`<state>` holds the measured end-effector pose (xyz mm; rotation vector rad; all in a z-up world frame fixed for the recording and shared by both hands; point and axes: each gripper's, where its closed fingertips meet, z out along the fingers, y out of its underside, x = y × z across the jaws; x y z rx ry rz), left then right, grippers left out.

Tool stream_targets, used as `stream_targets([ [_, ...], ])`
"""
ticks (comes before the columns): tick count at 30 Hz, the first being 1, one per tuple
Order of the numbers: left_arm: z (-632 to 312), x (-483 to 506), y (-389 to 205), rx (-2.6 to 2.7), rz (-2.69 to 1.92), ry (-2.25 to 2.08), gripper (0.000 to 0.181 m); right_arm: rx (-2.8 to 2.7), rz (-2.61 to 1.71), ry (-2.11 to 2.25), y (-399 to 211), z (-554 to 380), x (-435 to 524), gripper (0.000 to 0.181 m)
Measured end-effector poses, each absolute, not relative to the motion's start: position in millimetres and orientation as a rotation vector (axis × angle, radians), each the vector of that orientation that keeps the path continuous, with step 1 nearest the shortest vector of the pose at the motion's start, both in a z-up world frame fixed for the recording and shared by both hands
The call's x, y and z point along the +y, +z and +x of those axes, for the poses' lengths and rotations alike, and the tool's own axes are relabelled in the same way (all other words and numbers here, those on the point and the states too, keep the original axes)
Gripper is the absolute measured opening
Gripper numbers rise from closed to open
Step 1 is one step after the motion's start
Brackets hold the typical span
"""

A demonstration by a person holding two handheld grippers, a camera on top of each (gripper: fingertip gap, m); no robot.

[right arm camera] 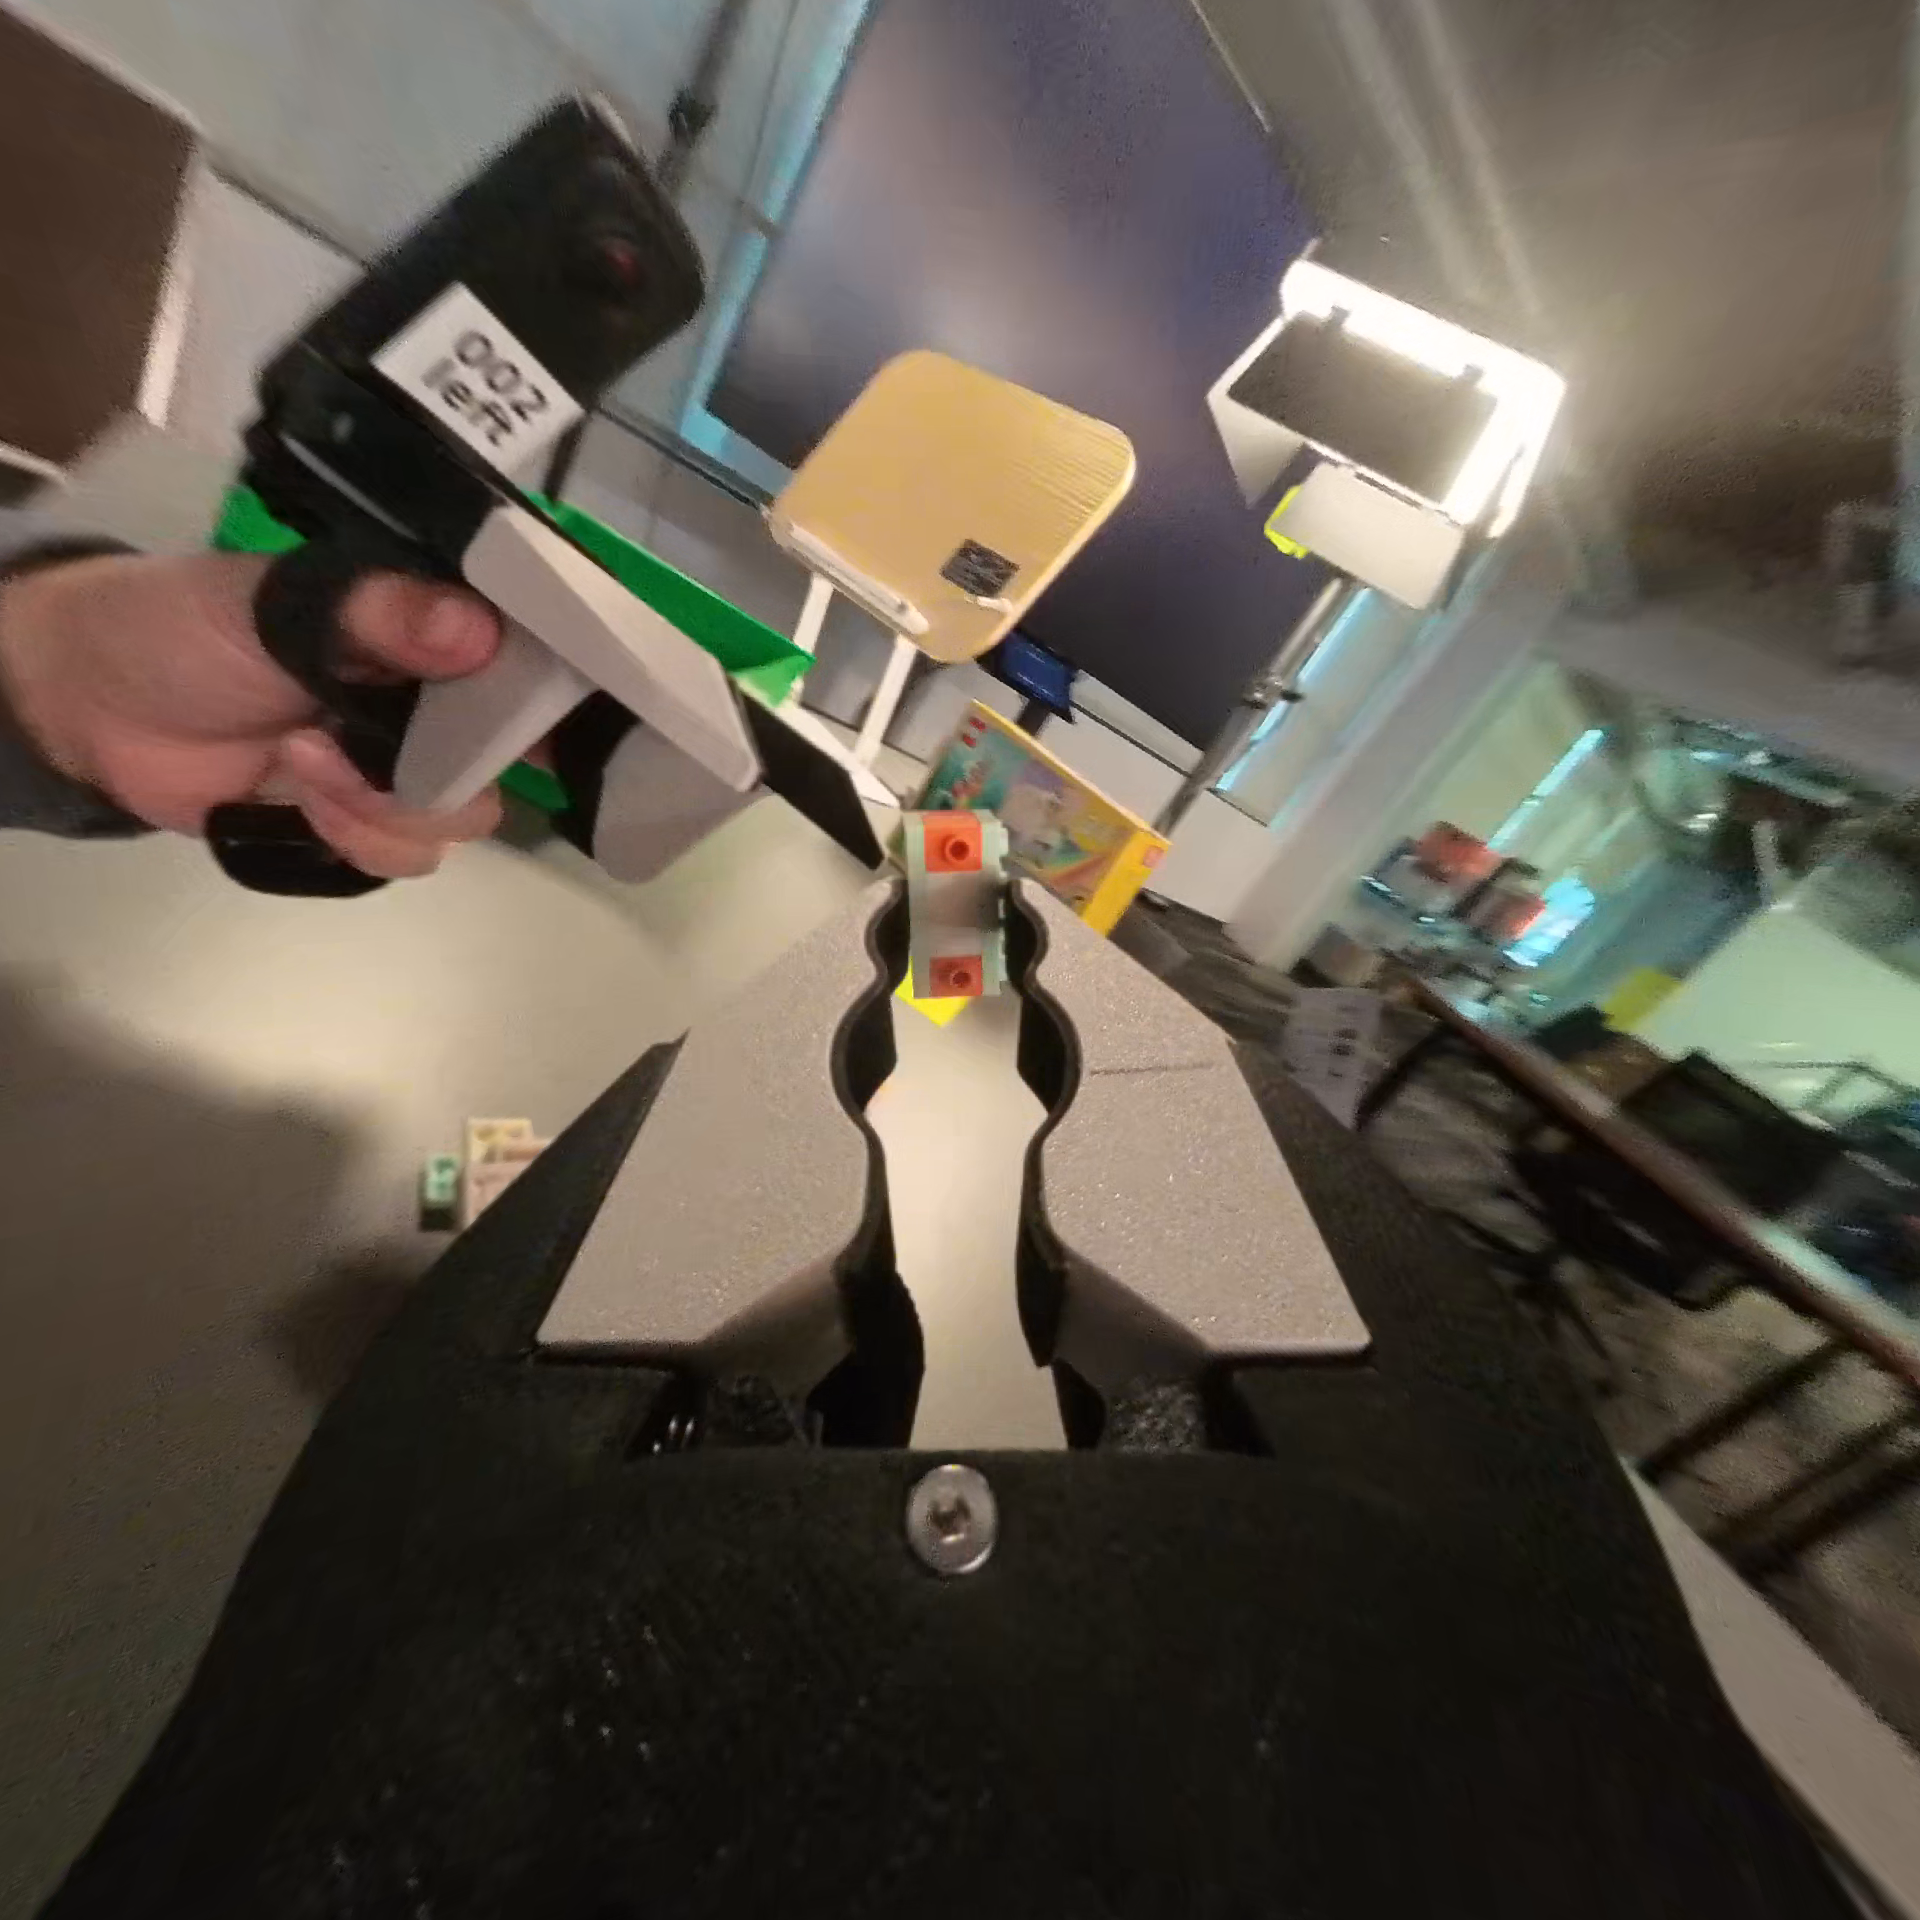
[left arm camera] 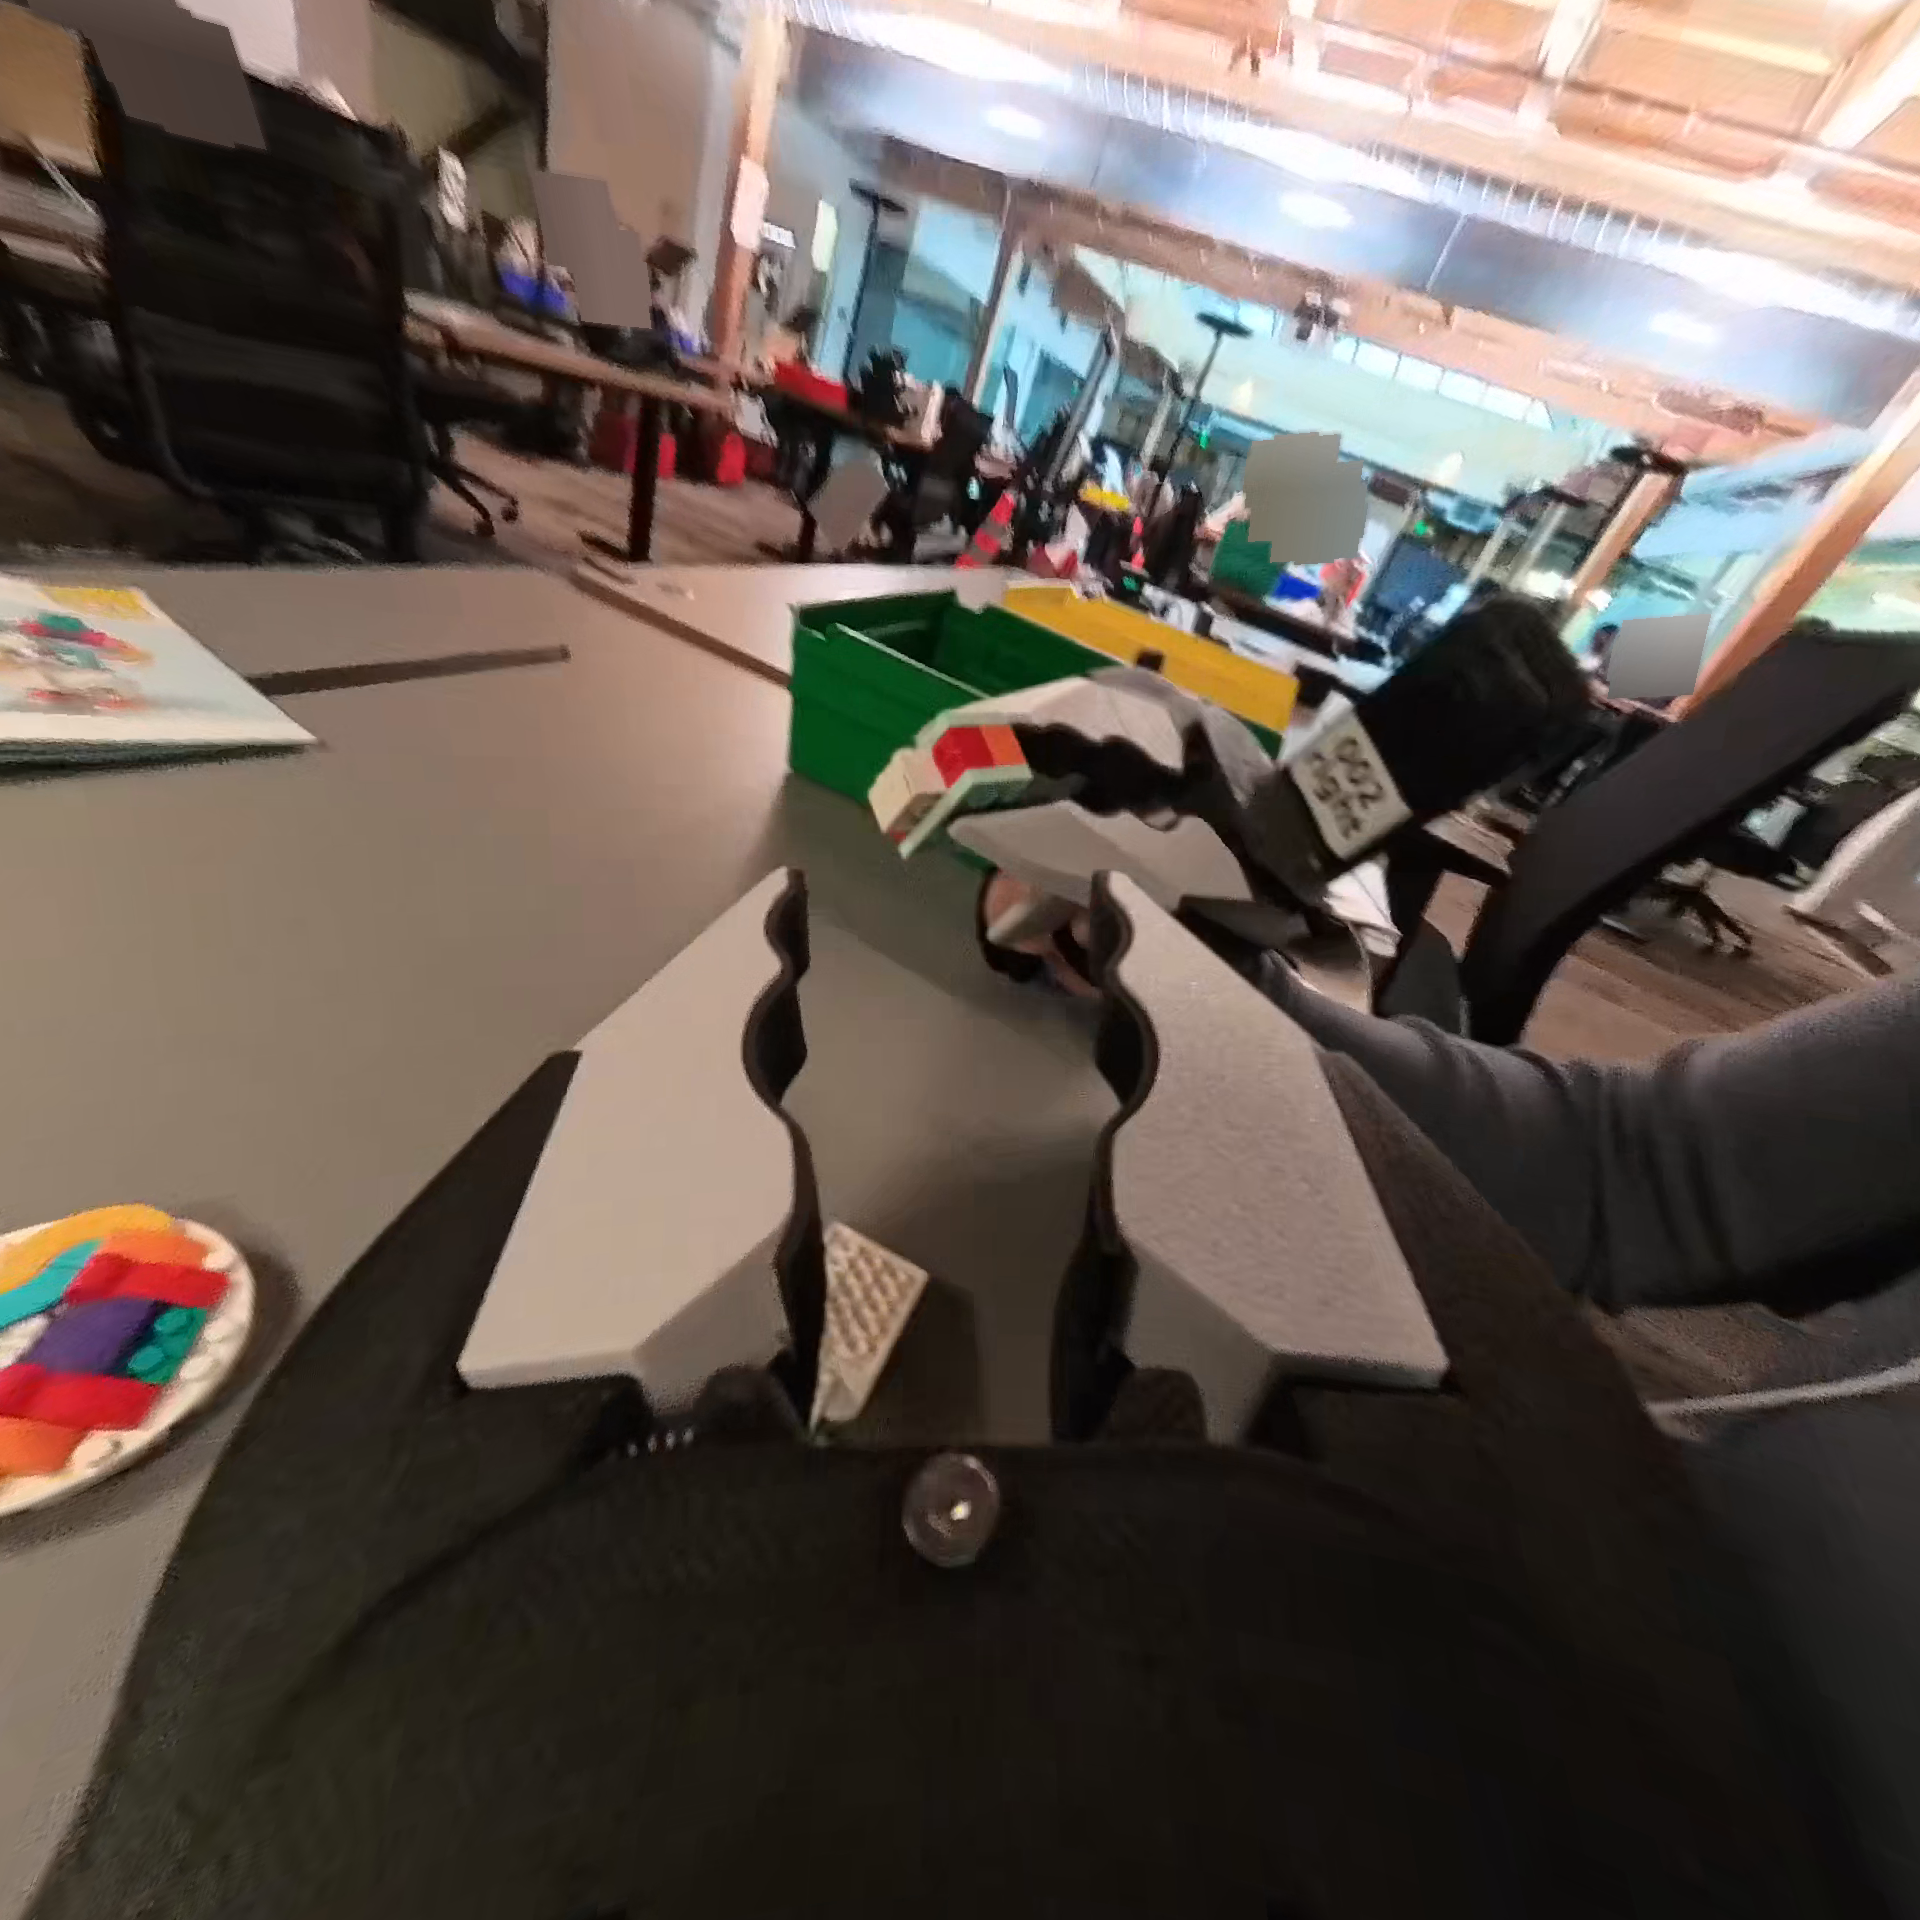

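My right gripper (right arm camera: 951,902) is shut on a small brick assembly (right arm camera: 954,852) of pale green, white and orange-red bricks, held above the grey table (right arm camera: 208,1039). In the left wrist view the right gripper (left arm camera: 914,792) holds the assembly (left arm camera: 961,750) in front of a green bin (left arm camera: 883,675). My left gripper (left arm camera: 948,894) is open and empty, its tips just below and short of the right gripper. A white studded plate (left arm camera: 871,1304) lies on the table between its fingers. In the right wrist view a hand (right arm camera: 156,707) holds the left gripper, its grey fingers (right arm camera: 623,644) close to the assembly.
A yellow bin (left arm camera: 1153,644) stands behind the green one. A round plate of coloured bricks (left arm camera: 94,1340) sits at lower left, a booklet (left arm camera: 104,665) at far left. A yellow picture box (right arm camera: 1070,831), a small green brick (right arm camera: 442,1184) and a stool (right arm camera: 956,499) show in the right view. The grippers are tip to tip, or close to it.
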<state>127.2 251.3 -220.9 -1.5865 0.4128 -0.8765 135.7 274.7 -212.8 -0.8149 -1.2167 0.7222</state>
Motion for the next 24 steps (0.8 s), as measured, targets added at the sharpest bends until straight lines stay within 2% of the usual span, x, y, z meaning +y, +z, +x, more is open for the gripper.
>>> stream_targets([
  [6, 130, 266, -230, 0.421, -1.574, -0.693, 0.043, -1.31, -0.734, 0.338, -233, 124, 277, 0.016],
  [10, 128, 277, -246, 0.43, -1.667, -0.625, 0.027, -1.38, -0.723, 0.262, -249, 114, 273, 0.015],
  [12, 126, 280, -255, 0.474, -1.717, -0.604, 0.027, -1.405, -0.748, 0.257, -257, 111, 276, 0.015],
  [17, 115, 275, -270, 0.635, -1.751, -0.686, 0.027, -1.47, -0.849, 0.431, -273, 103, 271, 0.019],
  [20, 109, 268, -275, 0.774, -1.697, -0.734, 0.027, -1.505, -0.917, 0.544, -281, 103, 272, 0.036],
  [23, 110, 252, -286, 1.04, -1.608, -0.672, 0.027, -1.59, -1.019, 0.816, -290, 106, 259, 0.032],
  [24, 111, 247, -290, 1.111, -1.584, -0.647, 0.027, -1.629, -1.053, 0.913, -294, 107, 252, 0.024],
])
